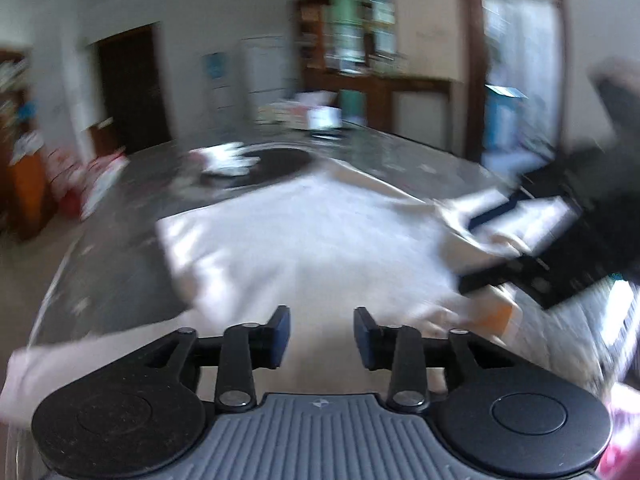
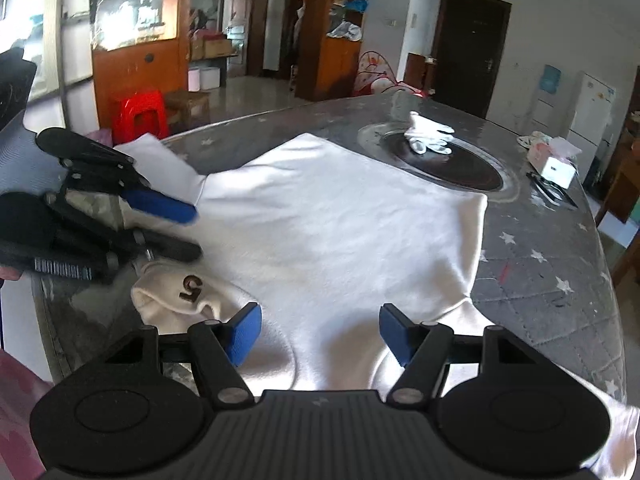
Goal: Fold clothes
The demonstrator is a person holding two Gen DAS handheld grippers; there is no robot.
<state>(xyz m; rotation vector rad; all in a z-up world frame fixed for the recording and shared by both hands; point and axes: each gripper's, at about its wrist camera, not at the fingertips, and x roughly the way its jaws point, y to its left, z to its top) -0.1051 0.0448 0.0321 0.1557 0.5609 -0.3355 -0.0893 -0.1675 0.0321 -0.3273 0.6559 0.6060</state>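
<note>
shirt (image 2: 344, 220) was the main thing here, a white one lying spread out flat on the grey star-patterned table (image 2: 540, 264), taking up most of the near side. one cuff (image 2: 180, 288) with a dark "5" on it lay bunched at the shirt's left edge, and a folded white bit stuck out near the table's far left rim.

my right gripper (image 2: 320, 334) hovered low over the near edge of the shirt, blue pads spread wide, nothing between them, not pinching any cloth.

my left gripper (image 1: 322, 334) was parted too, a clear gap between the pads and only shirt fabric underneath, nothing grasped. its own view was badly smeared, so not much detail there. in the right view it sat at the shirt's left side by that cuff.

further back a white glove (image 2: 430, 136) rested on a dark round plate (image 2: 460, 168) set in the table, just beyond the shirt's far corner. a small white box (image 2: 556, 166) sat near the right rim.
</note>
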